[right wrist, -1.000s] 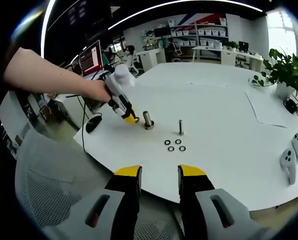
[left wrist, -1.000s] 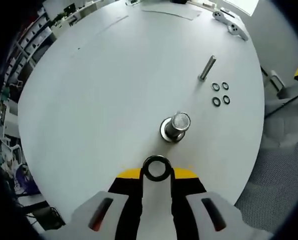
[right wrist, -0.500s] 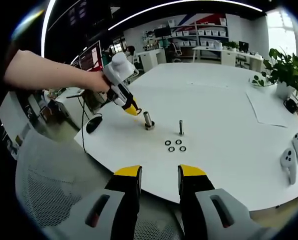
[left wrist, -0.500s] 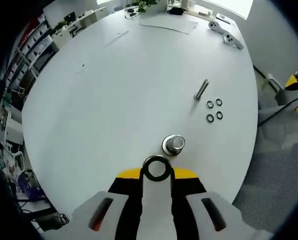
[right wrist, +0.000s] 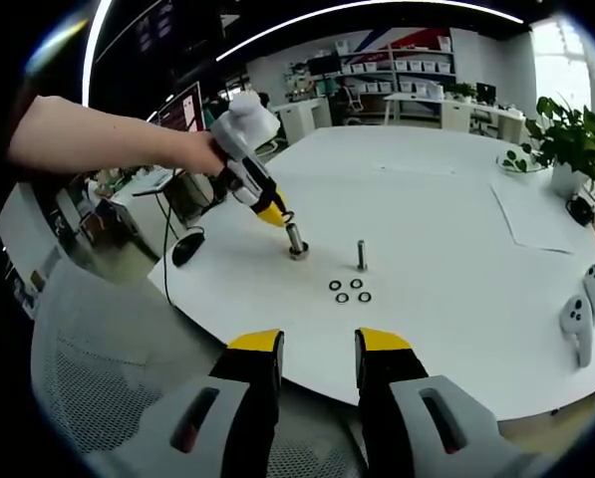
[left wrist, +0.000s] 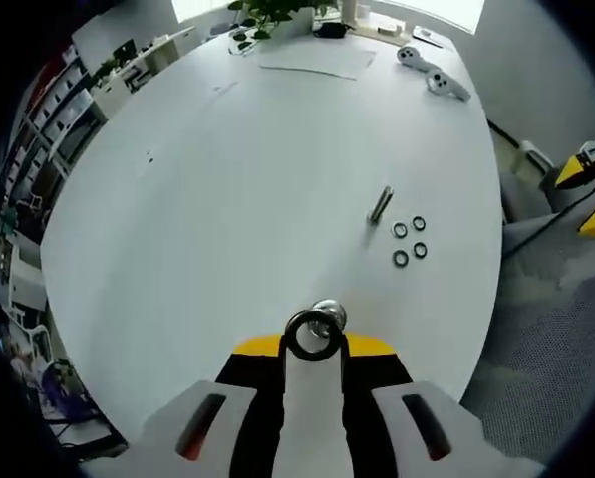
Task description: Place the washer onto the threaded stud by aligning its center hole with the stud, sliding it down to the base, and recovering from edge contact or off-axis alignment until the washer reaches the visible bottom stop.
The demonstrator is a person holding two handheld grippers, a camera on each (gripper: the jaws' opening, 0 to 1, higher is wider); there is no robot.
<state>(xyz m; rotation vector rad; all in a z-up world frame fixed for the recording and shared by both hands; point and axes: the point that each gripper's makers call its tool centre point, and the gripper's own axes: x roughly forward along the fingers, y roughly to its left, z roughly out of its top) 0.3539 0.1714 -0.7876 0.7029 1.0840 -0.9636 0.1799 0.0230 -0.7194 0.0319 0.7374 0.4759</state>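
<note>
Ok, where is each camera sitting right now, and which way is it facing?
Left gripper view: rides the left gripper, raised over the white table, facing down along its fingers at the held washer over the threaded stud.
Right gripper view: rides the right gripper, off the table's edge, facing across it at the person's forearm carrying the left gripper.
Shared: stud, four spare washers, thin bolt, table.

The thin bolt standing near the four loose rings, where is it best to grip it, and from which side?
Grip the thin bolt on its upper shaft, jaws closing across it from above or from the side away from the four rings. It stands upright and slim on the table, so its top is free, and its foot sits close to the rings.
</note>
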